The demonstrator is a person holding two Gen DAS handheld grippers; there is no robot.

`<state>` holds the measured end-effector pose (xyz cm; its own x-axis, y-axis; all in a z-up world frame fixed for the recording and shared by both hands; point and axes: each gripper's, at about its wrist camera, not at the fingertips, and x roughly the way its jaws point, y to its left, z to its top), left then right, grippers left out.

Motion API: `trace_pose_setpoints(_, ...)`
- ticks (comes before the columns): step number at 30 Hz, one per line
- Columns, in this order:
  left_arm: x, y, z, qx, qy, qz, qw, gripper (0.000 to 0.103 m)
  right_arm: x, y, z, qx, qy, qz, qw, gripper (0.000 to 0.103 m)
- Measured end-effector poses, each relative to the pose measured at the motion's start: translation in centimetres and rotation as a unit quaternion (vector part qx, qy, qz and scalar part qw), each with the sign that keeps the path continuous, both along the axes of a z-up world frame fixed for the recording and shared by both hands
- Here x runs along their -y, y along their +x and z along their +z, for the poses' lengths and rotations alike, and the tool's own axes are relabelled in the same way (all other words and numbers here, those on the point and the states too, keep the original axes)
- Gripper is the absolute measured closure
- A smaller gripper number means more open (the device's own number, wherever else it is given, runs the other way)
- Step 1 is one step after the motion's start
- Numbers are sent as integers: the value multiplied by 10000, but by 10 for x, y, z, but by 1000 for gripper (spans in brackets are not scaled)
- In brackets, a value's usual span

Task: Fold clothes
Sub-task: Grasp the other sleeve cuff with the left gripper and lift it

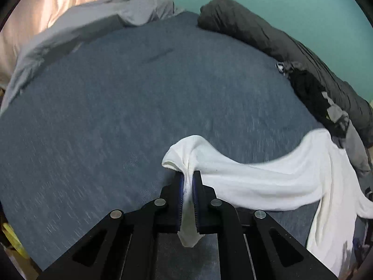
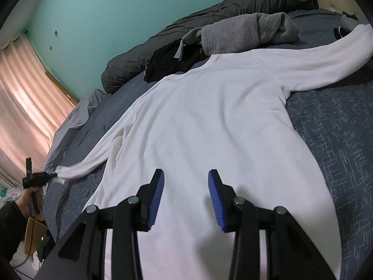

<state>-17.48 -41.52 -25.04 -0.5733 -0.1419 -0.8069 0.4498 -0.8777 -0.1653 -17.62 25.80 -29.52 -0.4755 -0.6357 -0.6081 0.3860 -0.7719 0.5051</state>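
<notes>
Nearest the right wrist camera, the right gripper point(image 2: 185, 196) is hovering over the lower body of the white long-sleeved shirt point(image 2: 209, 128), its blue-padded jaws standing apart with nothing between them, probably waiting over the hem so it can pin or lift that end once the sleeve is dealt with. The shirt is lying flat on the blue bedsheet point(image 2: 331, 126), spread out so its folds can be made cleanly; its long axis is running from the hem beneath this gripper away toward the collar, which is pointing at the pile of dark and grey clothes point(image 2: 233, 37) and the dark rolled duvet point(image 2: 209, 16) along the teal wall point(image 2: 112, 11). Its two sleeves are stretching outward across that axis. At the far left, the left gripper point(image 1: 188, 186) is clamping the cuff of the left sleeve point(image 1: 244, 175), its jaws closed on the bunched cloth, which is hanging through below the pads; the sleeve is being held taut, likely for folding it inward across the body.
</notes>
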Motion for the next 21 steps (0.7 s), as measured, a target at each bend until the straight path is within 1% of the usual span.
trace_pose_setpoints(2,17,-5,11,-57,-104,21,9999,95,0,-1,-1,14,13,0,10000,63)
trace_pose_setpoints(4,29,-21,25,-129,-253,33,9996,95,1,-2,-2,28,40,3,10000,63)
trace_pose_setpoints(8,46,-42,50,-265,-441,73,9986,96,2,-4,-5,57,92,-4,9999,64)
trace_pose_setpoints(11,53,-56,63,-296,-600,68,9977,95,3,-5,-8,103,108,12,9999,63)
trace_pose_setpoints(15,72,-62,60,-256,-548,276,9978,95,5,-6,-10,133,170,69,9997,63)
trace_pose_setpoints(16,76,-69,54,-215,-520,317,9979,95,6,-6,-11,156,167,74,9997,63)
trace_pose_setpoints(21,95,-74,17,85,-373,437,9983,95,6,-9,-20,293,226,35,9993,63)
